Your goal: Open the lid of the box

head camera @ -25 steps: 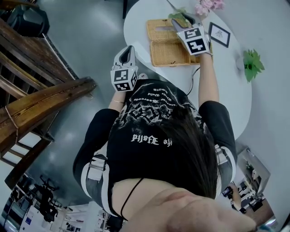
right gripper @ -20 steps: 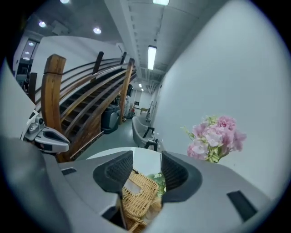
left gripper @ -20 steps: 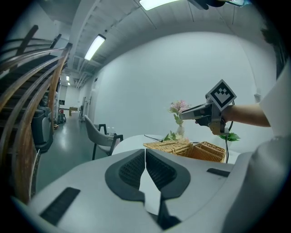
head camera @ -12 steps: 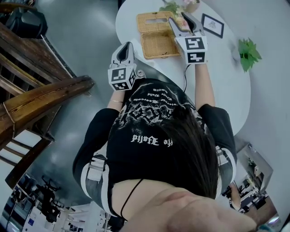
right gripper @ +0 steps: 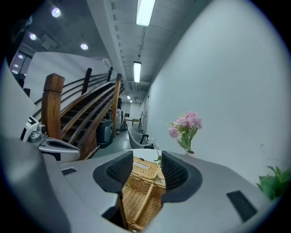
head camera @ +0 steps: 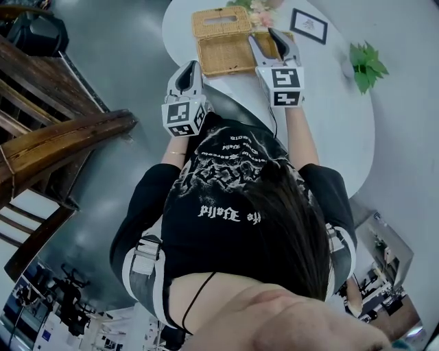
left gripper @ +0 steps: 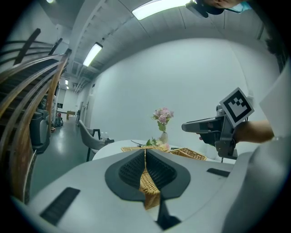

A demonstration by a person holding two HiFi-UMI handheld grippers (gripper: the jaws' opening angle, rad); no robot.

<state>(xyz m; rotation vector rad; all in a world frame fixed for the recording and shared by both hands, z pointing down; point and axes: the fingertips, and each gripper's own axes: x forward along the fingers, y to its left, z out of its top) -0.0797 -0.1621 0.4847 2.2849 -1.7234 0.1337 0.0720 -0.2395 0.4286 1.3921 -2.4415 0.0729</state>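
The wicker box [head camera: 223, 56] stands on the white table [head camera: 329, 110] with its lid [head camera: 218, 20] lying flipped back flat on the far side. My right gripper [head camera: 269, 40] hovers open over the box's right edge; in the right gripper view [right gripper: 148, 161] the open box [right gripper: 141, 193] shows between its spread pads. My left gripper [head camera: 189, 74] hangs off the table's near-left edge, short of the box. In the left gripper view [left gripper: 145, 152] its pads meet in a thin slit with nothing held.
Pink flowers in a vase [head camera: 259, 12] stand just behind the box. A framed card [head camera: 308, 25] and a green plant [head camera: 365, 63] sit to the right. Wooden stairs [head camera: 62, 151] rise at the left. The person's body fills the lower head view.
The right gripper has drawn back from the lid's far right corner toward the box's right edge. The lid lies open throughout. The left gripper has barely moved.
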